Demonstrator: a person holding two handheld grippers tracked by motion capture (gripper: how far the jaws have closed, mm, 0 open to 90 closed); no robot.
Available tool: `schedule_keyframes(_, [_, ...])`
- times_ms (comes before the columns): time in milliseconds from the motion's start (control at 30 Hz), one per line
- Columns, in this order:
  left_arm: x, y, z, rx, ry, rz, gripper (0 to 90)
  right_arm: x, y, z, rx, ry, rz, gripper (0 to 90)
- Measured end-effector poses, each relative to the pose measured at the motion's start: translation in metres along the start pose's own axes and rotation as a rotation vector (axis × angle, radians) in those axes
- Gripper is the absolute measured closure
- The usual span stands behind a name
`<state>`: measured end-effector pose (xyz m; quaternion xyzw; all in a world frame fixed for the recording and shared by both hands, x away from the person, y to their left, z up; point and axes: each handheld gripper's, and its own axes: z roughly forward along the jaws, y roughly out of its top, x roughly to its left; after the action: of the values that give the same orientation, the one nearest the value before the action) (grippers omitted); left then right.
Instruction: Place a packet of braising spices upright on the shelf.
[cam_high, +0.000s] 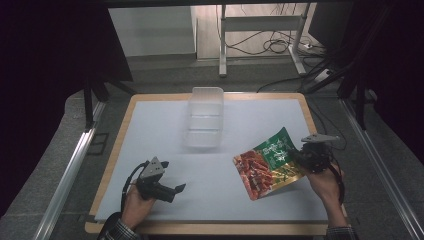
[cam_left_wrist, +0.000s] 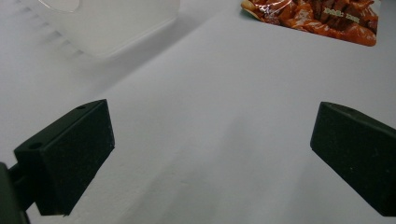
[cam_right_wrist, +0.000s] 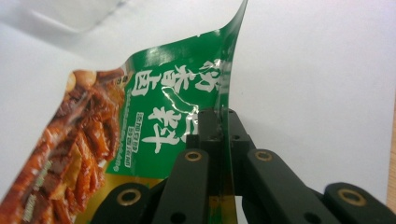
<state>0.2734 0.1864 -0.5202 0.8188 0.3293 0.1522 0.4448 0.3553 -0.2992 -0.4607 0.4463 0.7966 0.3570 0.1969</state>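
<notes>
The right gripper (cam_right_wrist: 219, 140) is clamped on the snack packet's (cam_high: 265, 162) thin green edge, the packet hanging to its left over the table (cam_high: 165, 125); such a slim pinch could slip, dropping it short of the clear container (cam_high: 204, 117); the left gripper (cam_left_wrist: 212, 154) rests agape, holding nothing.

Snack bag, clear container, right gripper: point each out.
snack bag (cam_high: 262, 167): high view, red printed front.
clear container (cam_high: 204, 120): high view, inner wall.
right gripper (cam_right_wrist: 224, 133): right gripper view, jaw tips pinching bag edge.
</notes>
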Motion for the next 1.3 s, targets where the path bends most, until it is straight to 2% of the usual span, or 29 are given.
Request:
schedule_keyframes(267, [0.0,0.0,0.0,0.002,0.0,0.0,0.0,0.004,0.006,-0.006,-0.023,0.009,0.028,89.2])
schedule_keyframes(600, [0.0,0.0,0.0,-0.002,0.004,0.001,0.0,0.012,0.028,-0.018,-0.077,0.094,0.02,89.2])
schedule_keyframes(633, [0.0,0.0,0.0,-0.004,0.003,-0.001,0.0,0.016,0.035,-0.022,-0.084,0.121,0.021,89.2])
schedule_keyframes(767, [0.0,0.0,0.0,-0.003,0.003,-0.001,0.0,0.024,0.044,-0.025,-0.097,0.138,-0.006,89.2])
schedule_keyframes(1000, [0.001,0.0,0.0,-0.005,0.004,-0.007,0.0,0.033,0.06,-0.031,-0.12,0.213,-0.005,89.2])
schedule_keyframes(1067, [0.001,0.0,-0.001,-0.006,0.005,-0.006,0.0,0.036,0.063,-0.033,-0.125,0.221,-0.008,89.2])
schedule_keyframes(1233, [0.0,0.0,0.0,-0.002,0.005,-0.004,0.0,0.049,0.079,-0.04,-0.146,0.237,-0.054,89.2])
schedule_keyframes(1300, [0.0,0.0,0.0,-0.001,0.006,-0.001,0.0,0.051,0.084,-0.042,-0.147,0.231,-0.074,89.2])
